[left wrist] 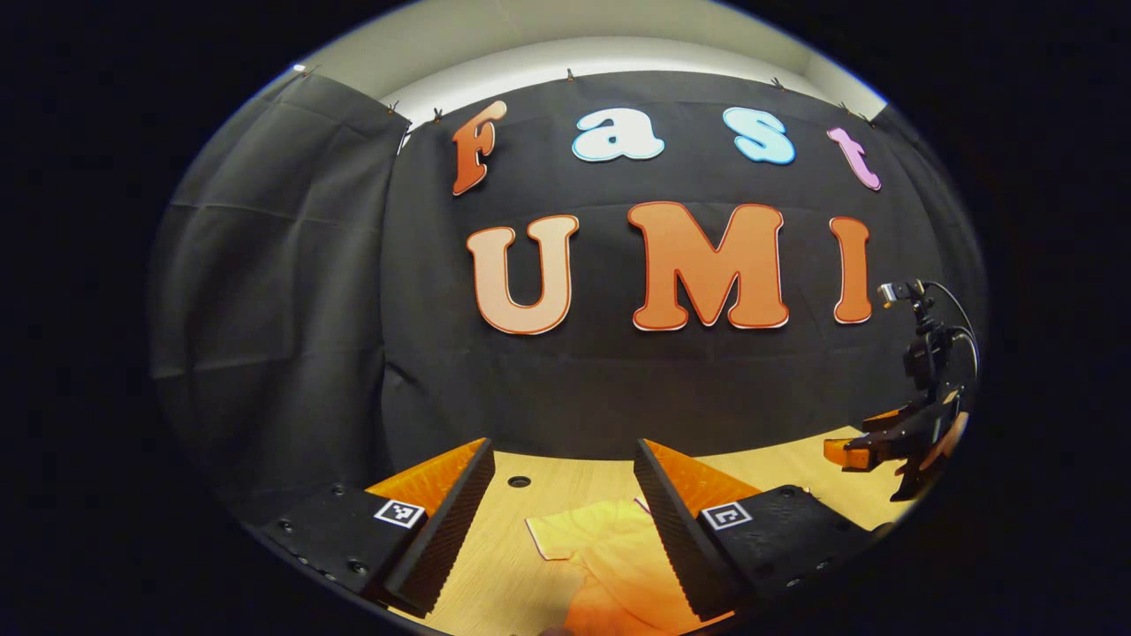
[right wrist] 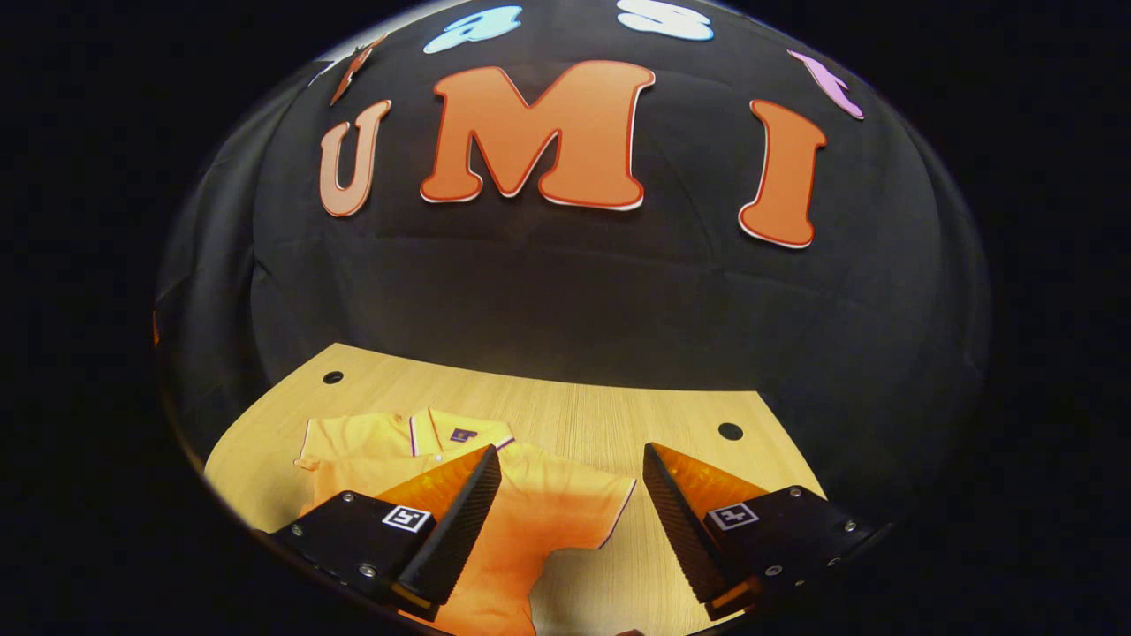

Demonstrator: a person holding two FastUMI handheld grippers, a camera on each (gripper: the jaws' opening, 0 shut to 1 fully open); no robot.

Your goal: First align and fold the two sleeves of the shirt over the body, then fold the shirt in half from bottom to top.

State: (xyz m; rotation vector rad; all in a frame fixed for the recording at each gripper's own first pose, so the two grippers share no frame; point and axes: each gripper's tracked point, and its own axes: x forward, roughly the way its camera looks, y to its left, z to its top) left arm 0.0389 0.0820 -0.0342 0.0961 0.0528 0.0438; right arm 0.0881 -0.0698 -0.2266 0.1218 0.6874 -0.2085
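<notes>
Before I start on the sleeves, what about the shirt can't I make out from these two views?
- Shirt hem: right gripper view, cut off by the bottom edge.
- Its far sleeve: right gripper view, partly behind one finger.
- Shirt body: left gripper view, cut off at the bottom edge and hidden by one finger.

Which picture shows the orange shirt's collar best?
The right gripper view: the shirt lies spread on the table with its collar and a sleeve showing. The left gripper view catches just one sleeve and some body cloth between its open jaws, no collar.
</notes>
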